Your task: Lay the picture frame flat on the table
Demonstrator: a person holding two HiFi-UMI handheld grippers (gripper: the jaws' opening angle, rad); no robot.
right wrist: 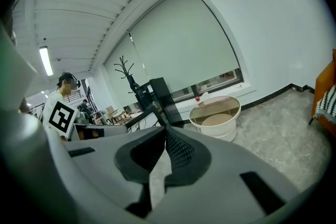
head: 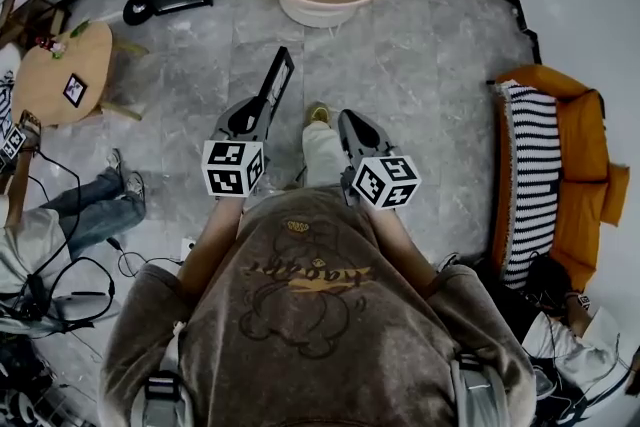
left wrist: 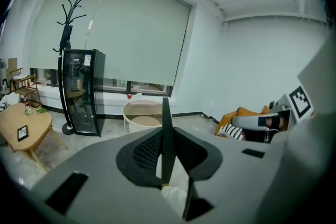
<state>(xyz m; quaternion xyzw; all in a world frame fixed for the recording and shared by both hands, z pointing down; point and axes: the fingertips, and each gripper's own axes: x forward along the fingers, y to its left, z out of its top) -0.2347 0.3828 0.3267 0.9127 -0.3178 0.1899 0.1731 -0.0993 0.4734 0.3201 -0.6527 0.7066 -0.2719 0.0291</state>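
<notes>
My own brown sweatshirt (head: 300, 315) fills the bottom of the head view, with both tools held out in front of it toward the round table (head: 320, 13) by the far wall. Well to the left of that table stands a low wooden table (head: 50, 65). Next comes my left gripper (head: 252, 115), clenched on the picture frame (head: 278, 80). From above, the frame sticks out past the jaws as a dark slat, tilted and aimed at the round table's left side. It is up in the air over the grey floor (head: 420, 65) and well short of the table. My left gripper view gives what the head view cannot: the frame stands edge-on as a thin black blade, squeezed between the ribbed pads (left wrist: 147, 150), with the round table straight behind it and a black cabinet (left wrist: 83, 92) and coat rack (left wrist: 68, 23) to that table's left. My right gripper (head: 352, 125) hangs beside the left one, apart from the frame. Its own view shows the jaw tips pressed together with nothing between them. Far to the right of the round table sits an orange sofa (head: 590, 165) with a striped cushion (head: 530, 185).
</notes>
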